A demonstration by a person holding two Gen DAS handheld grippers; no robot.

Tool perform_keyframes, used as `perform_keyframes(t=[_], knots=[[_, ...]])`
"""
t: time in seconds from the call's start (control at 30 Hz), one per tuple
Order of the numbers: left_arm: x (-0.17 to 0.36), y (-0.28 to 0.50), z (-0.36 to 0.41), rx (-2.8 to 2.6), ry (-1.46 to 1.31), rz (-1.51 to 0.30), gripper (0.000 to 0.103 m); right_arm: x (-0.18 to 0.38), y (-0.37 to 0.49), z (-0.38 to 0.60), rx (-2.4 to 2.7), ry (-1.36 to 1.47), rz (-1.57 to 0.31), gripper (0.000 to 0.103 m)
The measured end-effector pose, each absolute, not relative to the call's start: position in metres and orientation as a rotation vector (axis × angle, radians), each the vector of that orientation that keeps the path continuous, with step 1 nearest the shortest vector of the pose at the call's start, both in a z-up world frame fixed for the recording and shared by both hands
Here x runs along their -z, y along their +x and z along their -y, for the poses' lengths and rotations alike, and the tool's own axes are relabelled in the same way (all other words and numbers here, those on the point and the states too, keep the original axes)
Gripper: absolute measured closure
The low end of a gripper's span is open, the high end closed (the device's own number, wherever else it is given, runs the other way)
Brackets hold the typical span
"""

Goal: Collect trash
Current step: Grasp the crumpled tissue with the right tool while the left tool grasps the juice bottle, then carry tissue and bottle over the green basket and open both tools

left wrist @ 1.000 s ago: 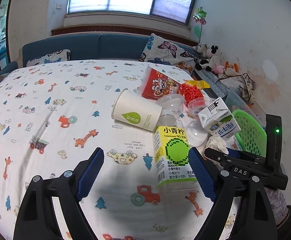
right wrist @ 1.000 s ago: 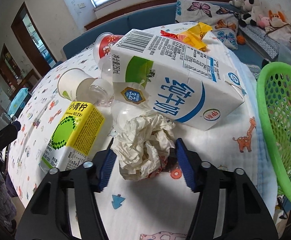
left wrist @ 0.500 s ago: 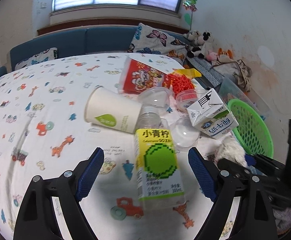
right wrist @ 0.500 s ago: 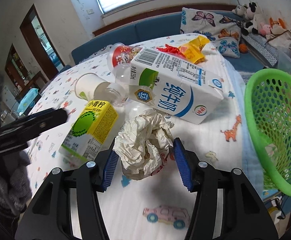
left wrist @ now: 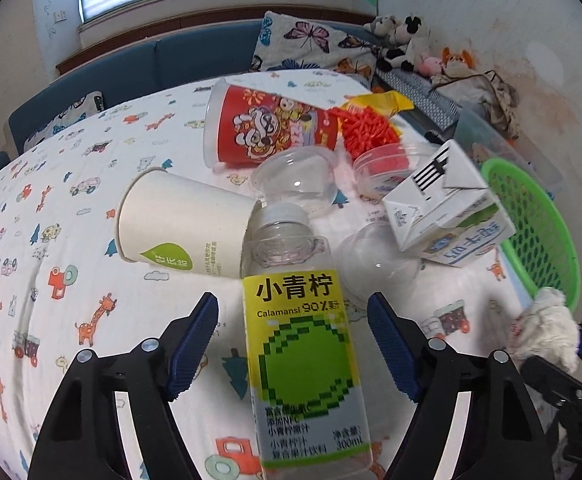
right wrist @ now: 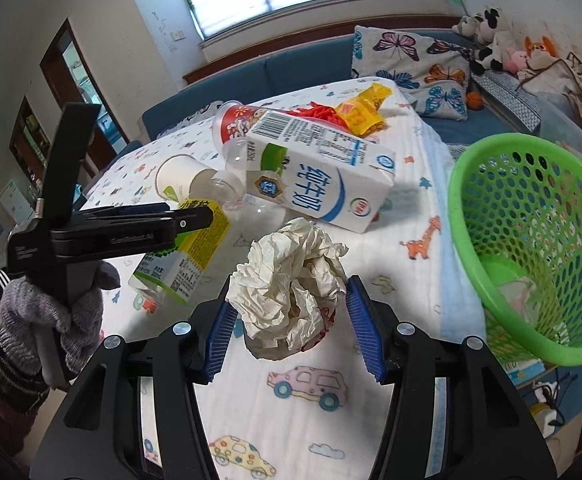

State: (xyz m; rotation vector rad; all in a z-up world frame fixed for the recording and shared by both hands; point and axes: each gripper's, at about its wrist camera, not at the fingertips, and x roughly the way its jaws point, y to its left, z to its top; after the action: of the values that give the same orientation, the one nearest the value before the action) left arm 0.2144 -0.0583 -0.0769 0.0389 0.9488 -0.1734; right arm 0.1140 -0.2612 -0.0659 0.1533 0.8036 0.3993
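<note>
A clear juice bottle [left wrist: 299, 340] with a yellow-green label lies on the patterned tablecloth, neck pointing away. My left gripper [left wrist: 291, 320] straddles it; its jaws are closing, and the blue pads stand clear of the bottle's sides. From the right wrist view the left gripper [right wrist: 195, 216] shows side-on over the bottle [right wrist: 187, 256]. My right gripper [right wrist: 289, 304] is shut on a crumpled white paper wad [right wrist: 291, 276], held above the cloth. A green mesh basket [right wrist: 531, 240] stands just to its right, at the table's edge.
A milk carton [left wrist: 447, 216], a white paper cup [left wrist: 179, 228], a red printed cup [left wrist: 275, 128], clear plastic cups [left wrist: 295, 184] and an orange snack bag [left wrist: 371, 128] lie beyond the bottle. A person's knitted sleeve [right wrist: 43, 320] is at the left.
My left gripper has come forward and to the right until the bottle lies between its fingers, and the jaws have narrowed. My right gripper has lifted the paper wad off the cloth.
</note>
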Motion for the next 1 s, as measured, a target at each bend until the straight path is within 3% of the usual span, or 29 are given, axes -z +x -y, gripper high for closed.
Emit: perform_keyframes(t=[0.3,0.57,1.0], knots=[[0.093,0.228,0.058,0.156,0.041,-1.0,0.033,0.069,0.112,0.268,-0.389,0.161,-0.808,0.048],[0.098,0.236,0.059,0.188,0.027,-1.016,0.046,0.072,0.112,0.268,-0.386,0.161,-0.813,0.048],[0.078,0.211,0.054,0.23,-0.002,-0.952,0.047,0.069,0.11,0.269,-0.38,0.158,-0.804,0.048]])
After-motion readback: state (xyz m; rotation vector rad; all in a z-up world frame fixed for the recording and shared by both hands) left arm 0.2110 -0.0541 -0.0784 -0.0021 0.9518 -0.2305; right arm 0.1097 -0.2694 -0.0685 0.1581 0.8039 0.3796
